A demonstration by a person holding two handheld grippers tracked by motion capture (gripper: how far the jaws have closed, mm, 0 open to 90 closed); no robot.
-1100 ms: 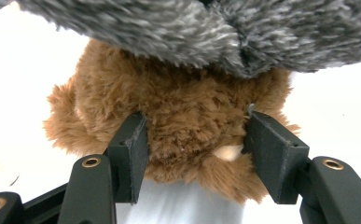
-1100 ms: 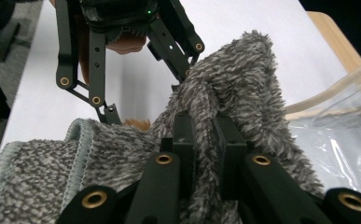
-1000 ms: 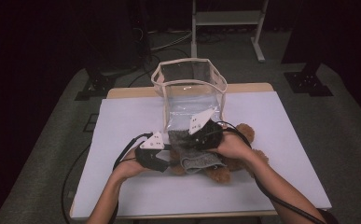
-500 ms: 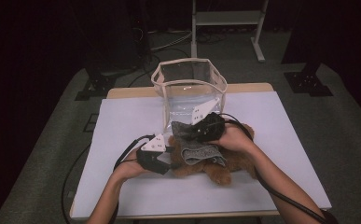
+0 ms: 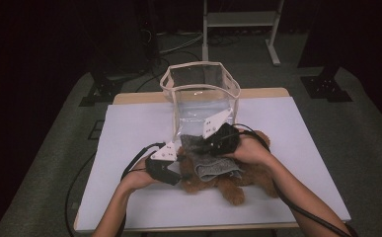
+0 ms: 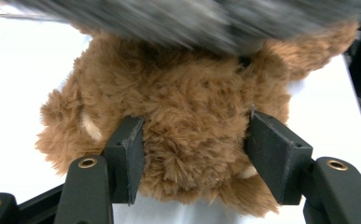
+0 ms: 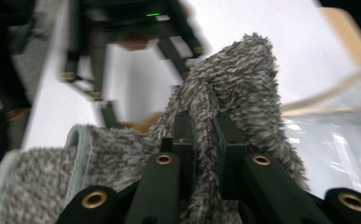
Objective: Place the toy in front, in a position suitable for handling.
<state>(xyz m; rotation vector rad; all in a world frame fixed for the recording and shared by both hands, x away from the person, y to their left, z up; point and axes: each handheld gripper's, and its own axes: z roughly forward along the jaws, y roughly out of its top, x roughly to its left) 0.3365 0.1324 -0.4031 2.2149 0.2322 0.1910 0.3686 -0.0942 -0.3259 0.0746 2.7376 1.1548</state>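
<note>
A brown plush bear [image 5: 238, 180] lies on the white table, with a grey fuzzy cloth [image 5: 213, 168] draped over its middle. My left gripper [image 5: 177, 170] comes in from the left. In the left gripper view its two jaws press into the sides of the bear's furry head [image 6: 192, 107], and the left gripper [image 6: 194, 154] is shut on it. My right gripper [image 5: 201, 144] is over the bear, shut on a raised fold of the cloth [image 7: 234, 79]. The right gripper [image 7: 205, 135] has fuzzy fabric pinched between its pads. Most of the bear's body is hidden by the cloth and hands.
A clear plastic bag [image 5: 201, 81] with a beige rim stands open just behind the bear, and its wall [image 7: 336, 135] is close to the right gripper. The white table [image 5: 129, 123] has free room to the left and right. Cables trail from both grippers.
The right gripper has pulled one edge of the grey cloth up off the bear and slightly toward the bag. The left gripper has stayed on the bear's head.
</note>
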